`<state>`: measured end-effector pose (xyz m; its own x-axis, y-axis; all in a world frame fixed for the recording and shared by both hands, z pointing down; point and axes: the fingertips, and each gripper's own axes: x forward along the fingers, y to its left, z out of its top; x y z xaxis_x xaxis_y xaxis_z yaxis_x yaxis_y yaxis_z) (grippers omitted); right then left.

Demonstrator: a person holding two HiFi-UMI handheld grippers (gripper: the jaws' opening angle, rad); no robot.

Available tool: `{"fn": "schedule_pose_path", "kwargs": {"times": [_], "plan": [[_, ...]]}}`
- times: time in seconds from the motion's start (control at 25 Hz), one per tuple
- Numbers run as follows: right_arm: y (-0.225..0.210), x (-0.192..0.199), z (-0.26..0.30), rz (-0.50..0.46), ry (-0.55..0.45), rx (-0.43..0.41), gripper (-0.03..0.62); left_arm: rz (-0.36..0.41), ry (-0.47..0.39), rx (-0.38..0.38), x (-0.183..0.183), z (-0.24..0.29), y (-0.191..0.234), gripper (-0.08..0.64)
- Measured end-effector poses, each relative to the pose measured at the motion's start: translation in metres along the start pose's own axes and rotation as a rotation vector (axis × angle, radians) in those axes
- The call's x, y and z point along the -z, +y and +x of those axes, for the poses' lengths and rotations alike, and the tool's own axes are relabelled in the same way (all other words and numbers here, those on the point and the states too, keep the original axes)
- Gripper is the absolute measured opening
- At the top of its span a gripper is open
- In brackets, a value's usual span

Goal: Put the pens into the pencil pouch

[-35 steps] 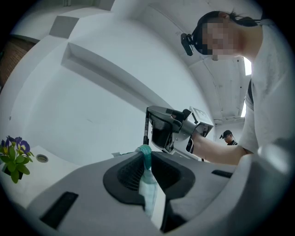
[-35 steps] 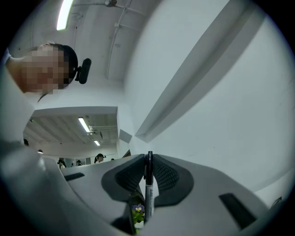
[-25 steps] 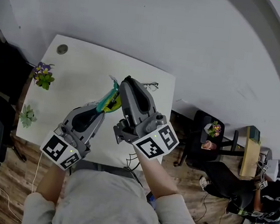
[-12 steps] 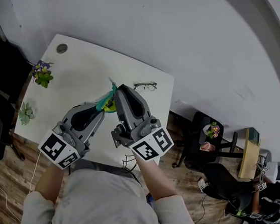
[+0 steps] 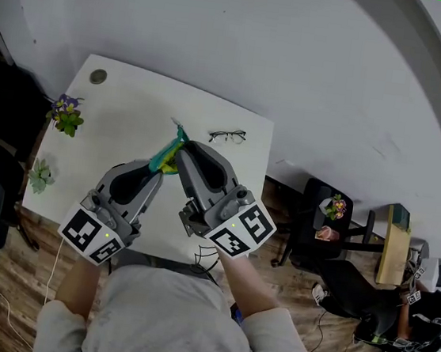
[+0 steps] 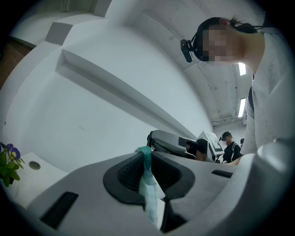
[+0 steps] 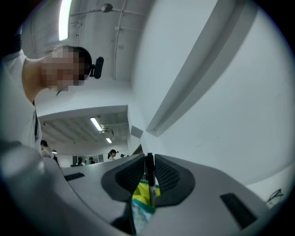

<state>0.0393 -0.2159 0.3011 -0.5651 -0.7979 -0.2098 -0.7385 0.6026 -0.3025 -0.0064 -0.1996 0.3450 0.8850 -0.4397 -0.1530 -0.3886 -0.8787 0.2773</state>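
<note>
Both gripping: left gripper fingers narrow on the pouch; right gripper fingers clamp a pen, pouch just below.

White table: eyeglasses near far-right corner; purple flowers, succulent along left edge.

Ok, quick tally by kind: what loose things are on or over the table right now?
pencil pouch: 1
pen: 1
glasses: 1
small plants: 2
Total: 5
</note>
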Motion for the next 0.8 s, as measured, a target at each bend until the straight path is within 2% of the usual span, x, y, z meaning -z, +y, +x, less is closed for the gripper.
{"fn": "schedule_pose_path", "kwargs": {"times": [0.16, 0.32, 0.48, 0.6, 0.8], "plan": [[0.006, 0.012, -0.002, -0.109, 0.099, -0.013, 0.087, 0.008, -0.009, -0.005, -0.003, 0.001, -0.003, 0.064], [0.006, 0.012, -0.004, -0.149, 0.125, -0.013, 0.107, 0.015, -0.010, -0.009, -0.003, 0.002, -0.006, 0.064], [-0.003, 0.005, -0.011, -0.180, 0.127, 0.039, 0.105, 0.025, -0.009, -0.025, -0.004, 0.002, -0.010, 0.064], [-0.012, 0.003, -0.017, -0.198, 0.150, 0.091, 0.046, 0.038, -0.009, -0.049, -0.005, 0.001, -0.012, 0.064], [-0.024, 0.006, -0.030, -0.230, 0.195, 0.157, 0.035, 0.063, -0.012, -0.099, -0.008, -0.005, -0.015, 0.064]]}}
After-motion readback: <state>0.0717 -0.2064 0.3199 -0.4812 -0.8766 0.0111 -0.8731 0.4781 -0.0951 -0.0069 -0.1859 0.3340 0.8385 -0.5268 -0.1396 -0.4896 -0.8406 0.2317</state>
